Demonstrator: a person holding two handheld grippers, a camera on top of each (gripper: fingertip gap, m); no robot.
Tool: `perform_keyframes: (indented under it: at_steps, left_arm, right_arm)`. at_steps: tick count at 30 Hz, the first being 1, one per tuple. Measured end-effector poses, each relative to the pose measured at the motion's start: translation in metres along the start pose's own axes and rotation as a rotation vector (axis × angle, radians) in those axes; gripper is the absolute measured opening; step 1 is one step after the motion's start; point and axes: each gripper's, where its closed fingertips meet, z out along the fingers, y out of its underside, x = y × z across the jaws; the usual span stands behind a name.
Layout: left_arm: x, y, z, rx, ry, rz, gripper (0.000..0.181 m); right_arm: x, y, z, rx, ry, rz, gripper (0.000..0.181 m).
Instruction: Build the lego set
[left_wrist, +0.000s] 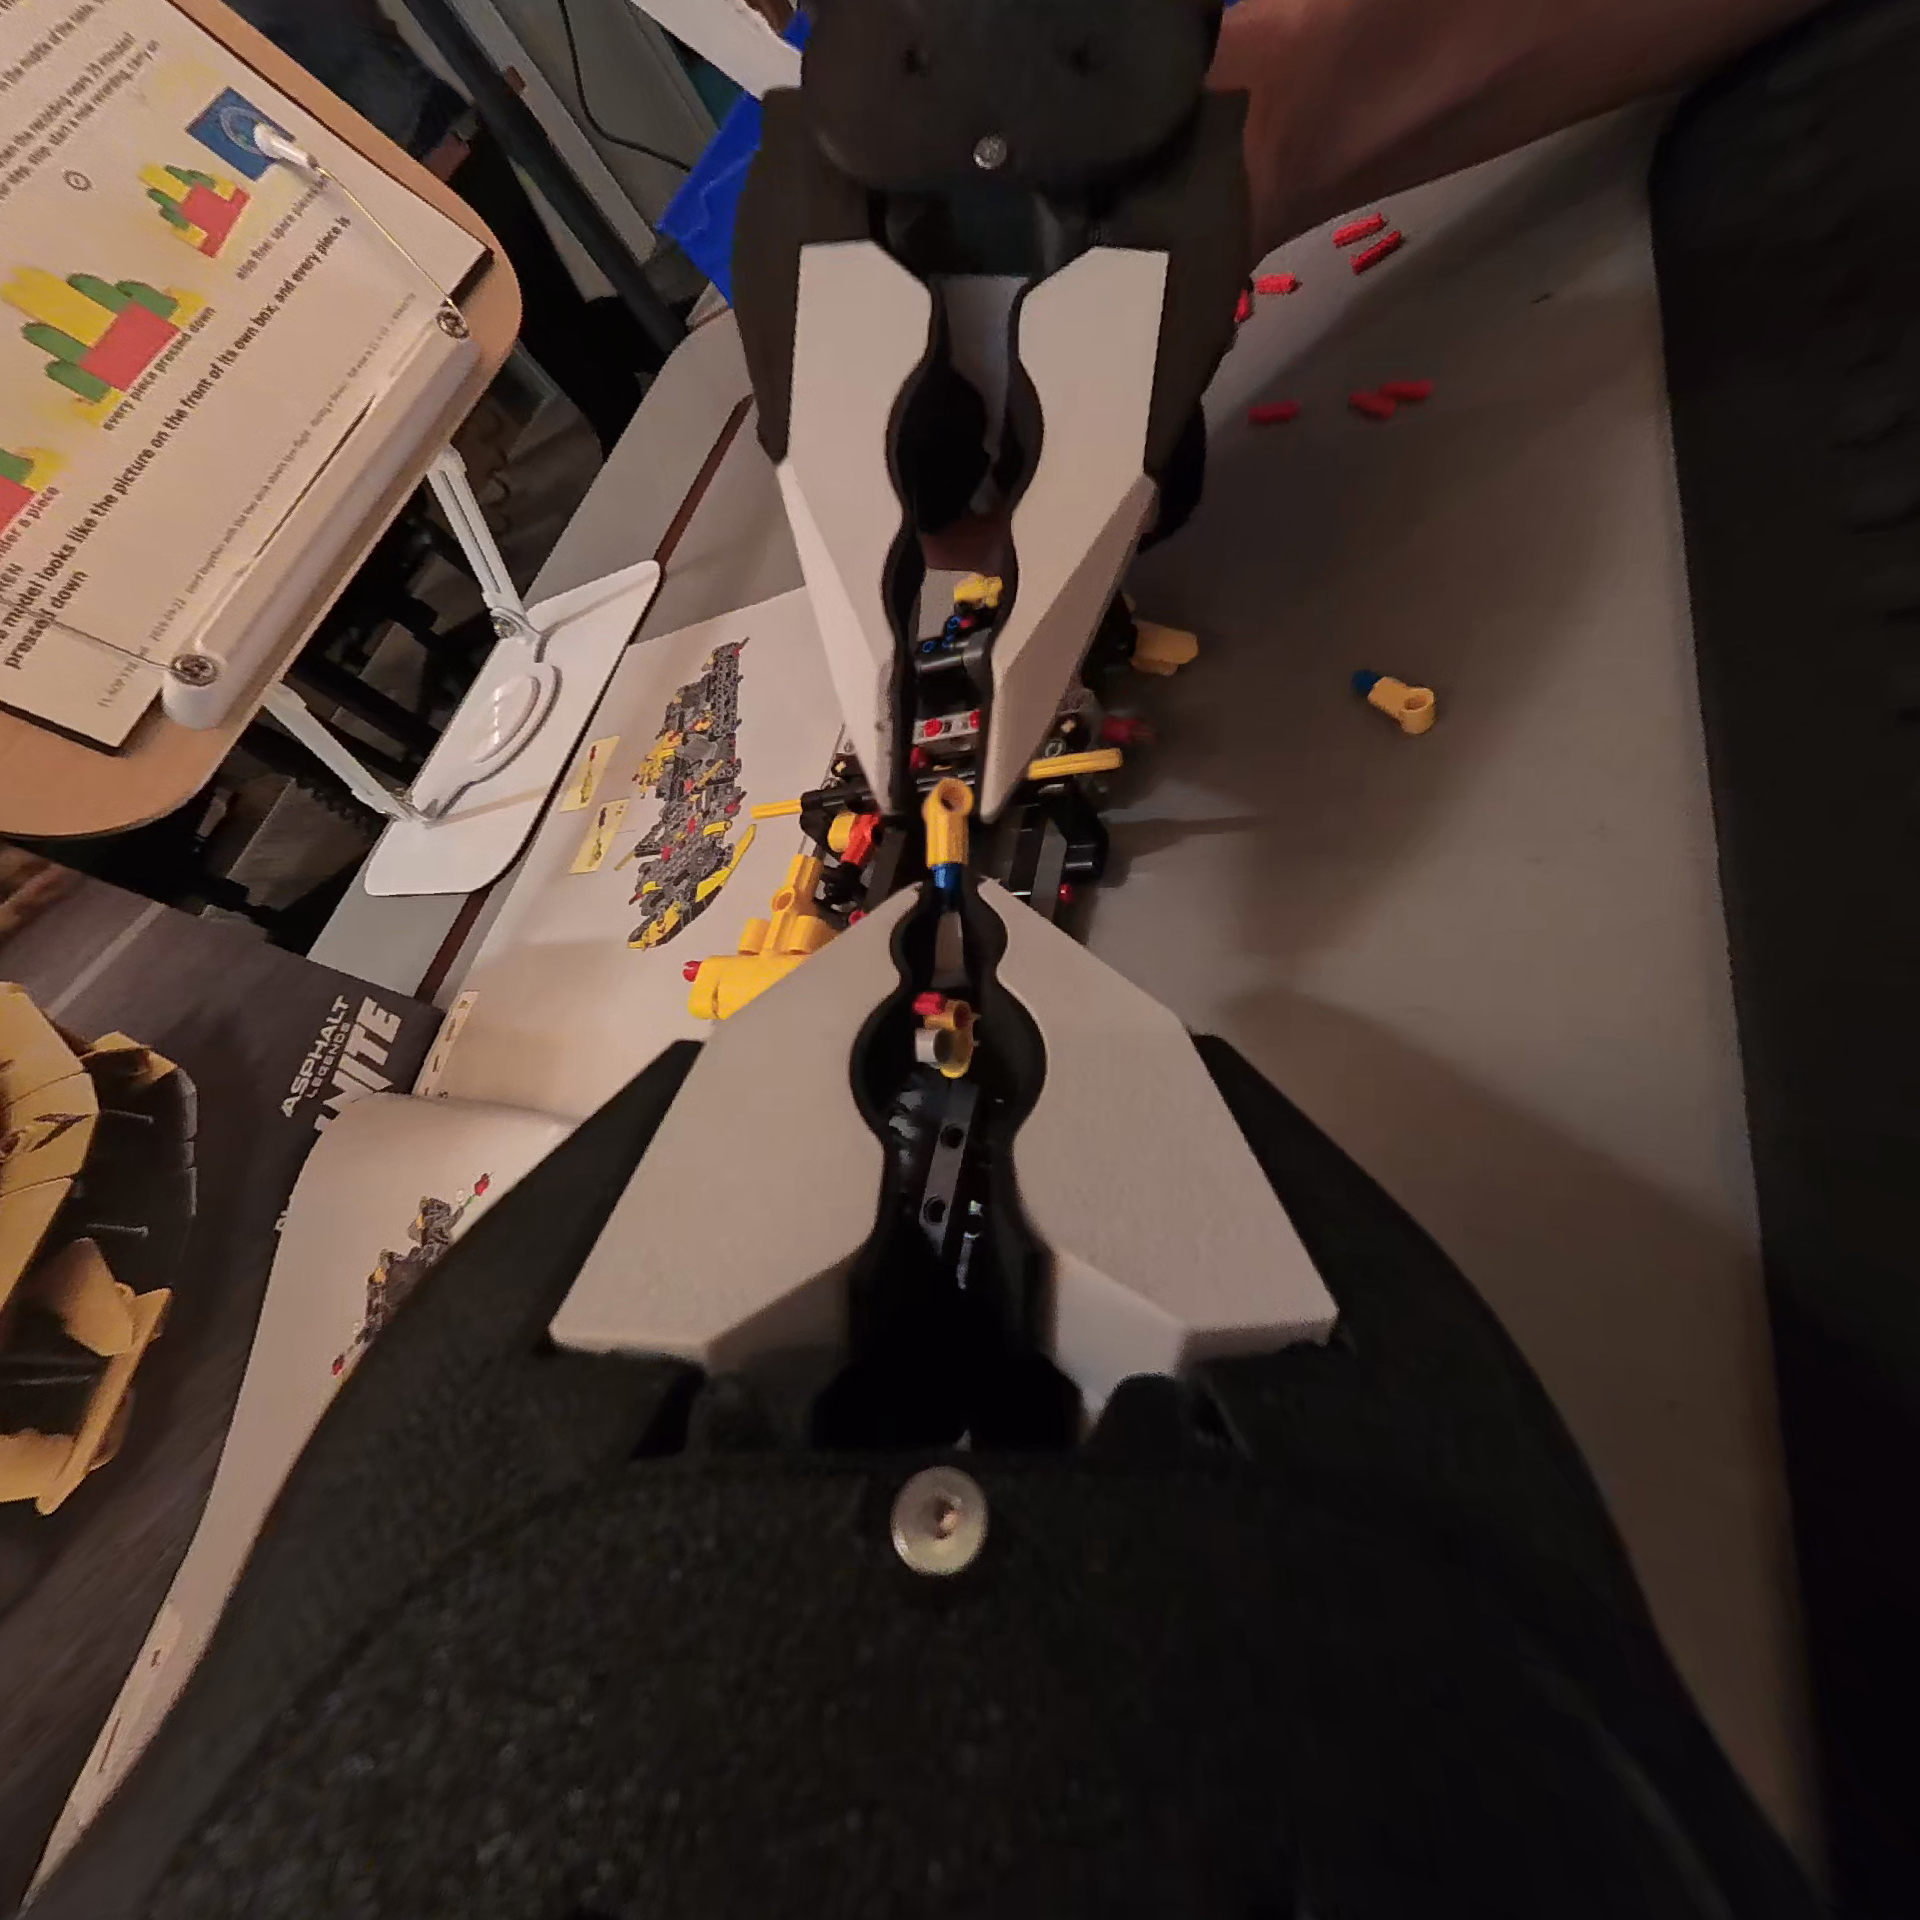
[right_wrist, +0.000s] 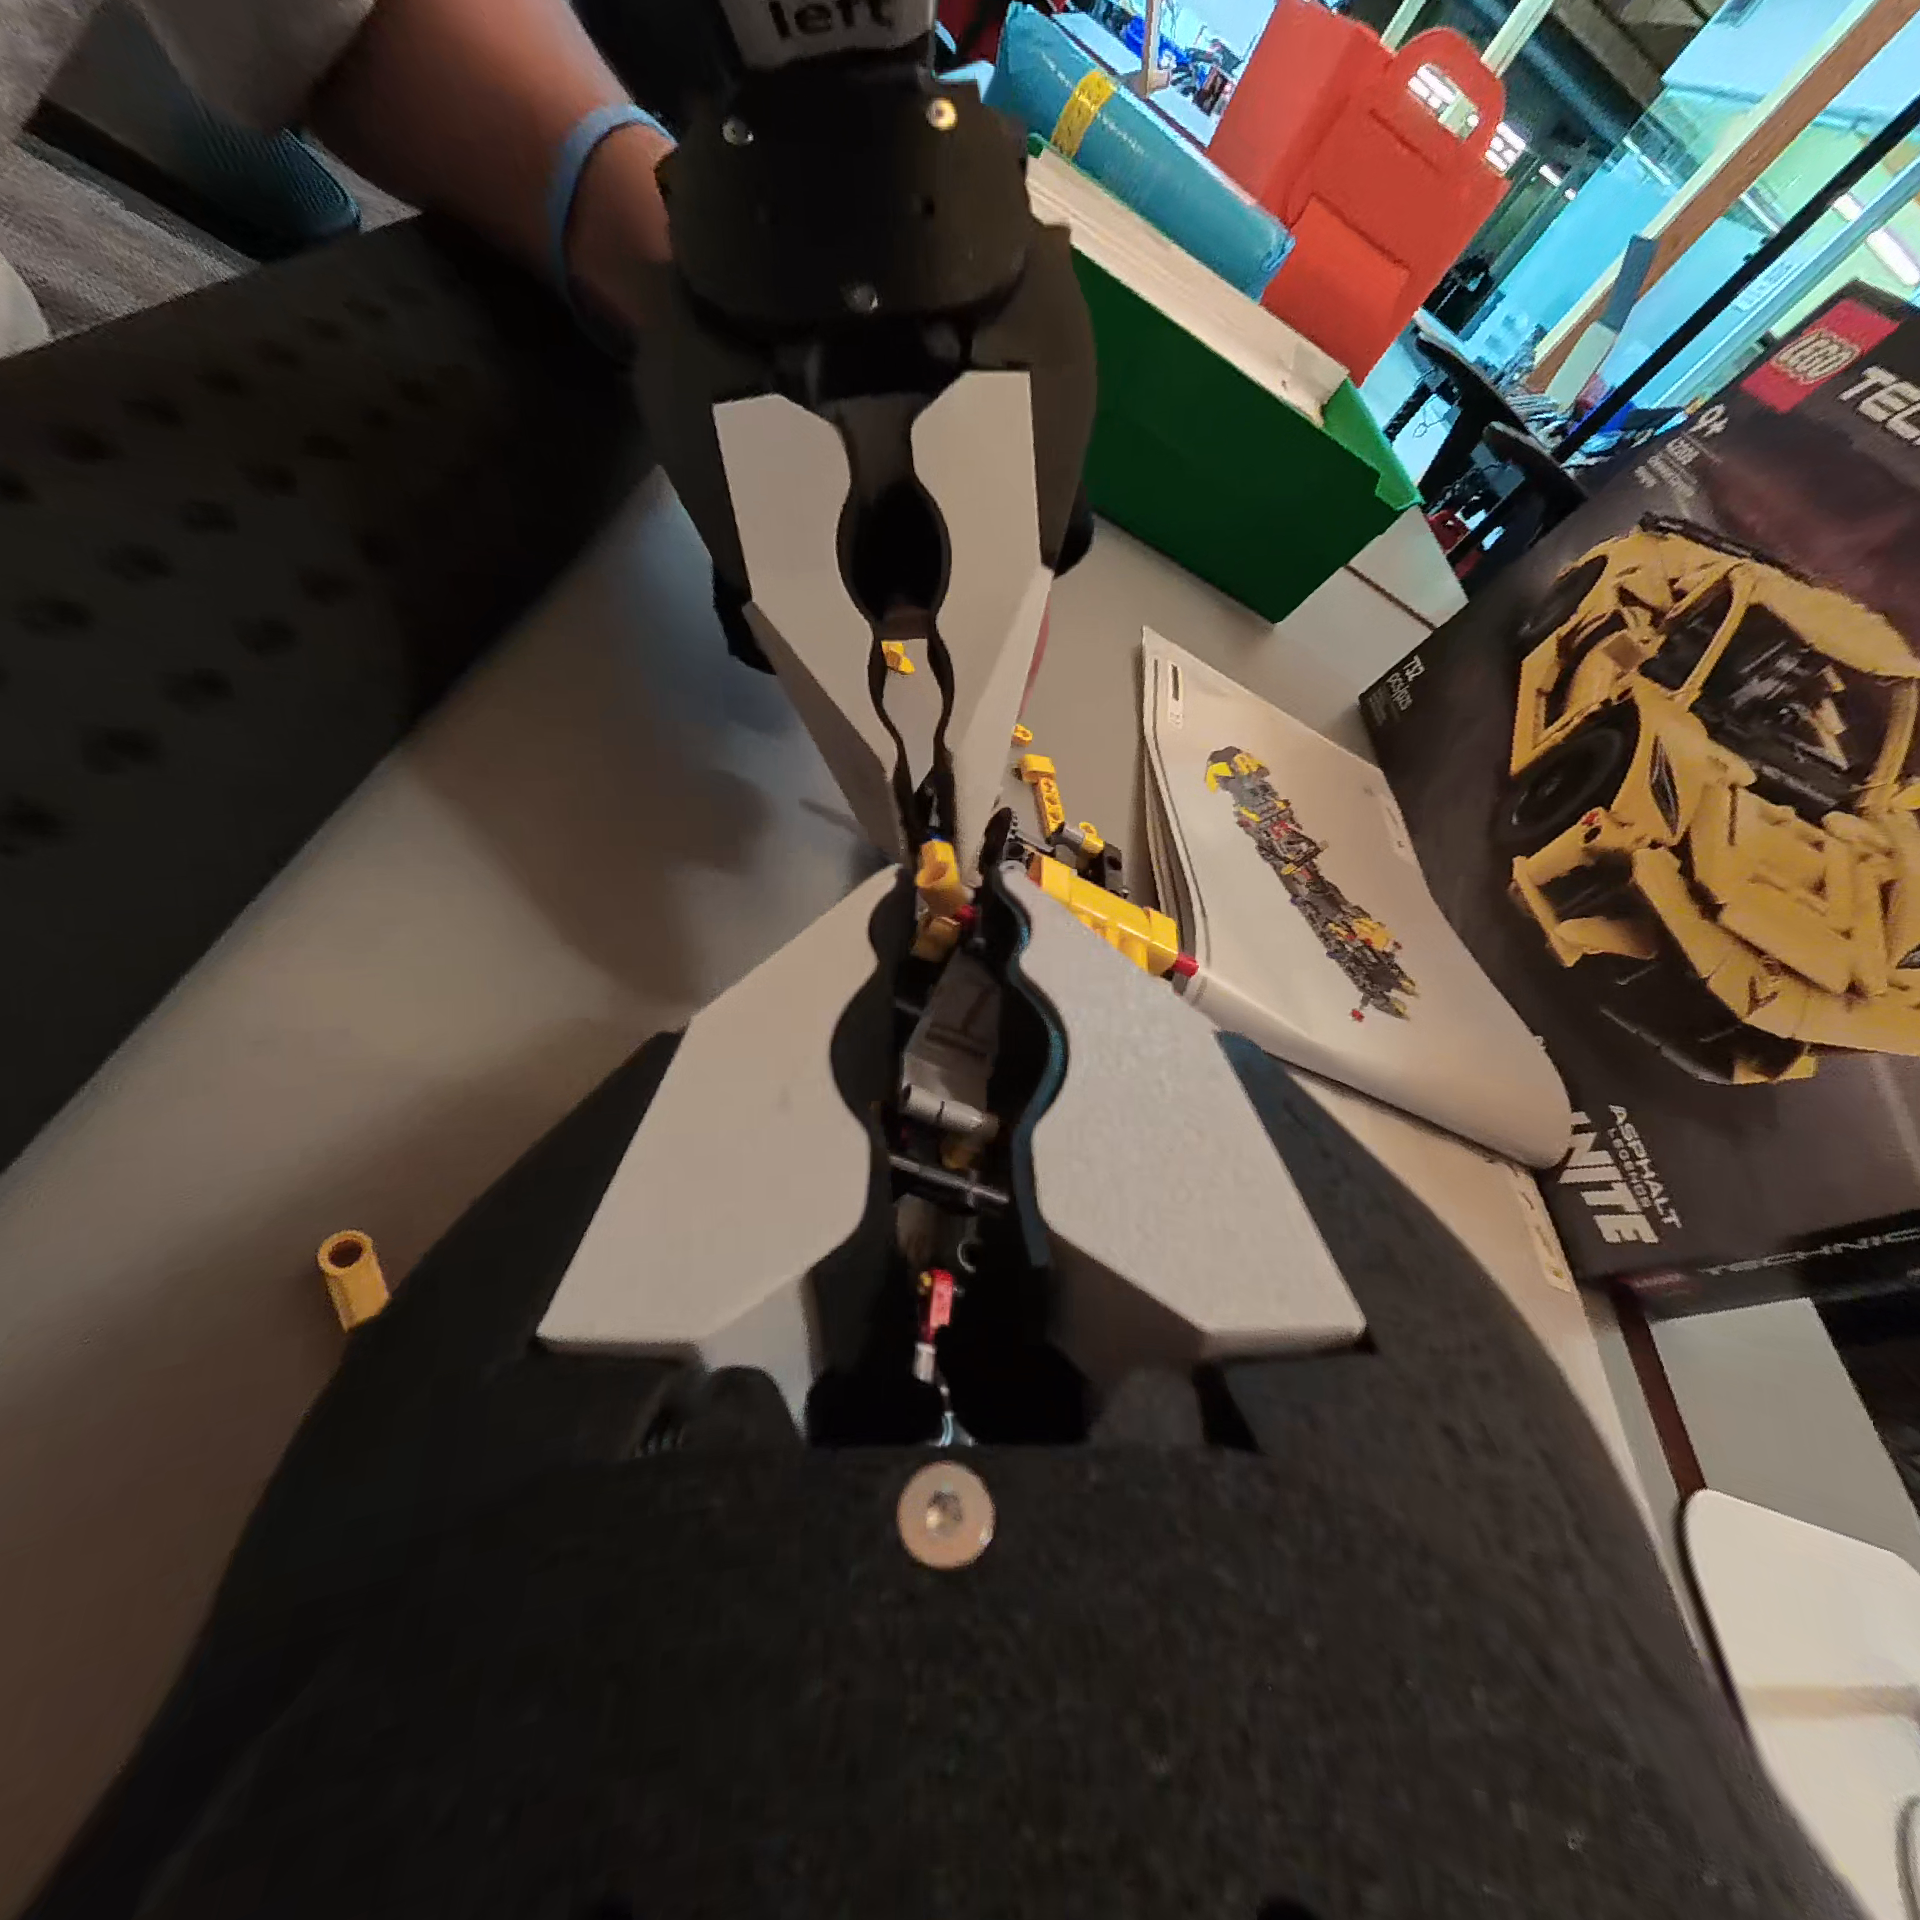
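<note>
Over the middle of the pale worktop (left_wrist: 1455, 935), the two hand-held grippers meet tip to tip above the partly built lego model (left_wrist: 935, 748), a black, grey and yellow frame lying on the worktop beside the open instruction booklet (right_wrist: 1309, 894). The left hand-held gripper (left_wrist: 943, 896) has its fingers nearly together, pinching the blue pin end of a small yellow connector (left_wrist: 948, 821) that sticks out from its tips. The right hand-held gripper (right_wrist: 951, 883) comes from the opposite side, its fingers drawn close on either side of the model's frame; whether they actually clamp it I cannot tell. Its tips sit just beside the yellow connector's ring end.

Another yellow connector with a blue pin (left_wrist: 1397, 701) lies alone on the worktop, well apart from the model, and red pins (left_wrist: 1371, 400) are scattered towards the far edge. The set's box (right_wrist: 1714, 810), showing a yellow car, rests at the worktop's edge next to the booklet. A printed sheet on a white stand (left_wrist: 208, 343) stands near the corner.
</note>
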Motion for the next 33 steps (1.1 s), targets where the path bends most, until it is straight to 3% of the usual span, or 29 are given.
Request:
perform_keyframes:
  at_steps: [13,18,25,29,33]
  left_arm:
    - [0.004,0.004,0.002,-0.009,0.062,-0.090,0.004]
    - [0.008,0.005,0.004,-0.013,0.053,-0.010,0.003]
    - [0.004,0.003,0.005,0.005,0.048,-0.058,0.004]
    - [-0.021,-0.003,-0.005,0.064,-0.007,-0.194,0.012]
    - [-0.047,0.004,-0.011,0.106,-0.019,-0.496,0.026]
  right_arm:
    - [-0.005,0.007,0.004,-0.058,0.030,-0.192,0.007]
    - [-0.009,0.011,0.004,-0.060,-0.018,-0.154,0.007]
    - [-0.005,0.011,0.003,-0.053,-0.028,-0.157,0.007]
    - [0.018,0.019,0.000,-0.160,0.131,-0.270,0.006]
    - [0.028,0.026,-0.006,-0.335,0.303,-0.443,0.007]
